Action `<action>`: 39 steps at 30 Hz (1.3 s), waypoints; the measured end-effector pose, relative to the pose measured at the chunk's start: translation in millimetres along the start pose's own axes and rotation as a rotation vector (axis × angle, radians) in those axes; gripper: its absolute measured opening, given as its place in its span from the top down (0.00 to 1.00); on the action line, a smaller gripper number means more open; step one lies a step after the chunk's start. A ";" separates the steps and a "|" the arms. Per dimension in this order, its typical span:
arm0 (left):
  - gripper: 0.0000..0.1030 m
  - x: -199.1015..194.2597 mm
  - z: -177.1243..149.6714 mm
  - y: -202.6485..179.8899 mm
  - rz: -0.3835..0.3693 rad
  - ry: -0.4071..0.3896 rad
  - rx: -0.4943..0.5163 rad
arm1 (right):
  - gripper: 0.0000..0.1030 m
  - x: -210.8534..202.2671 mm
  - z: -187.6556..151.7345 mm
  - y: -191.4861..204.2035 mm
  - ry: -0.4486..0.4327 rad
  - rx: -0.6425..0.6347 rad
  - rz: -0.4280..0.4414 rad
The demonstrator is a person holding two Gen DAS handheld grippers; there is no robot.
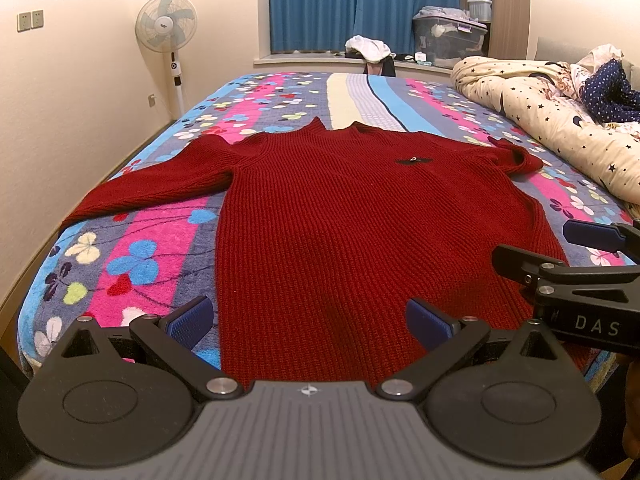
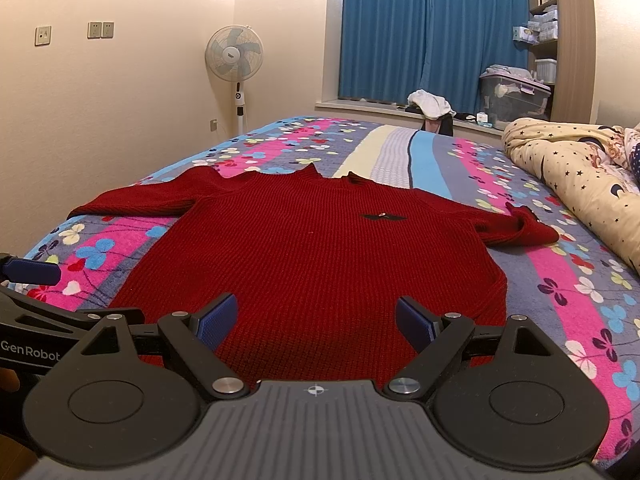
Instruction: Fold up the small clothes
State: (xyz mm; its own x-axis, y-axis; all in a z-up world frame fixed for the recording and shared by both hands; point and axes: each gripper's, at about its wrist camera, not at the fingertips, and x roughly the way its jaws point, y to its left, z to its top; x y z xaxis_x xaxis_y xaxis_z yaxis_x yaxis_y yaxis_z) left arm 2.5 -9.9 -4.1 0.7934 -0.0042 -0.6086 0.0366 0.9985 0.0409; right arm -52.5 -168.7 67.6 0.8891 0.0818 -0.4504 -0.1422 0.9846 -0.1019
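A dark red knitted sweater (image 1: 328, 216) (image 2: 320, 256) lies flat, front up, on the bed with its collar pointing away from me. Its left sleeve (image 1: 148, 188) stretches out sideways; the right sleeve (image 1: 516, 156) is bunched up short. A small black emblem (image 1: 412, 161) sits on the chest. My left gripper (image 1: 308, 322) hovers open over the hem, nothing between its blue pads. My right gripper (image 2: 316, 320) is also open above the hem, empty. In the left wrist view the right gripper (image 1: 560, 252) shows at the right edge, beside the sweater's right side.
The bed carries a flowered blanket (image 1: 132, 256) in pink, blue and grey. A rolled star-print quilt (image 1: 552, 120) lies along the right side. A standing fan (image 1: 166, 28) is by the left wall. Blue curtains (image 2: 432, 32), a storage box (image 1: 450, 40) and clothes sit at the window ledge.
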 end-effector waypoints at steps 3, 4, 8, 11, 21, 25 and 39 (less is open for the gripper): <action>0.00 0.0 0.0 0.0 0.000 0.000 0.000 | 0.15 0.0 -0.1 -0.1 0.000 0.000 0.000; 0.00 -0.1 0.0 -0.1 0.000 0.000 0.000 | 0.15 0.0 -0.1 -0.1 0.000 0.000 0.000; 0.00 0.0 0.0 -0.1 0.000 0.000 0.000 | 0.15 -0.2 -0.2 -0.2 0.000 0.000 0.000; 0.00 0.1 0.0 0.2 0.000 0.000 0.000 | 0.15 -0.1 -0.2 -0.4 0.000 0.001 0.000; 0.00 0.0 -0.1 0.1 0.000 0.000 0.000 | 0.15 -0.3 -0.4 -0.7 0.000 0.001 0.000; 0.00 0.1 -0.1 0.2 0.000 0.000 0.000 | 0.15 -0.3 -0.4 -0.9 0.000 0.001 0.000; 0.00 0.1 2.1 -2.0 0.004 0.004 0.008 | 0.15 -3.4 1.3 -2.8 0.001 0.012 -0.002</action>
State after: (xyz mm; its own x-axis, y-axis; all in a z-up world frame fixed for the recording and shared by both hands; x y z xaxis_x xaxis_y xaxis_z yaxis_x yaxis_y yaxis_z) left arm 3.8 -12.0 -2.6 0.7910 -0.0004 -0.6118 0.0386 0.9980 0.0493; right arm -54.6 -171.5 70.5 0.8889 0.0802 -0.4511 -0.1356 0.9865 -0.0918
